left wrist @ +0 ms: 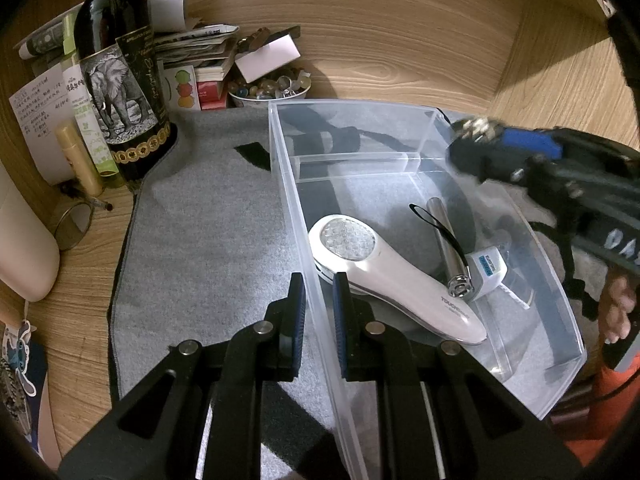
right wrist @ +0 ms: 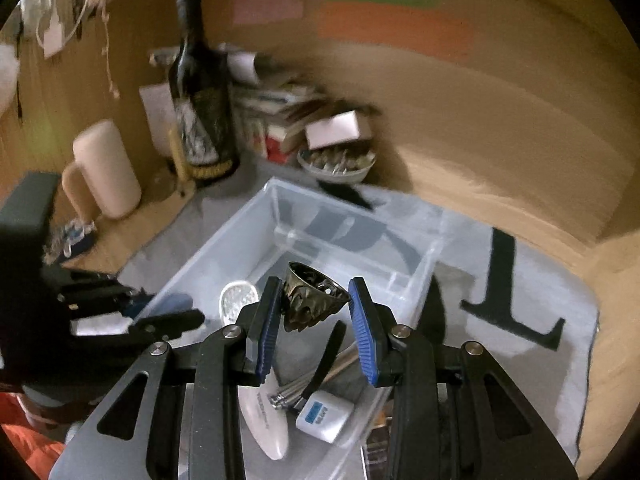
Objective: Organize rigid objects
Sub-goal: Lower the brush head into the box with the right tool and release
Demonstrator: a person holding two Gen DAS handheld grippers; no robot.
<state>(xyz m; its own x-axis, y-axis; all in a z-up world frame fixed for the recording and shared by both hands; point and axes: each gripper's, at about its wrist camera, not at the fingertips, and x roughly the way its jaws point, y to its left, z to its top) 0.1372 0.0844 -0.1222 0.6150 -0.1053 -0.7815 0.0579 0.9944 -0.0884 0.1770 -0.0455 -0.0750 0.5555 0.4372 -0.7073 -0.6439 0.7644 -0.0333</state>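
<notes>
A clear plastic bin (left wrist: 286,200) stands on a grey mat (left wrist: 208,220). My left gripper (left wrist: 318,312) is shut on the bin's near left wall, one pad on each side of it. Inside the bin lie a white handheld device (left wrist: 376,276), a silver cylinder with a black strap (left wrist: 446,236) and a small white box with a blue label (left wrist: 486,272). My right gripper (right wrist: 315,294) hovers above the bin (right wrist: 224,240), shut on a dark ornate metal cup (right wrist: 312,300). In the left wrist view this gripper (left wrist: 492,140) is blurred at the bin's far right corner.
A dark wine bottle with an elephant label (left wrist: 120,80), a bowl of beads (left wrist: 268,90), stacked books and papers (left wrist: 200,48) and a cream mug (right wrist: 104,168) crowd the back left. Wooden walls enclose the desk. A person's hand (left wrist: 616,308) is at the right.
</notes>
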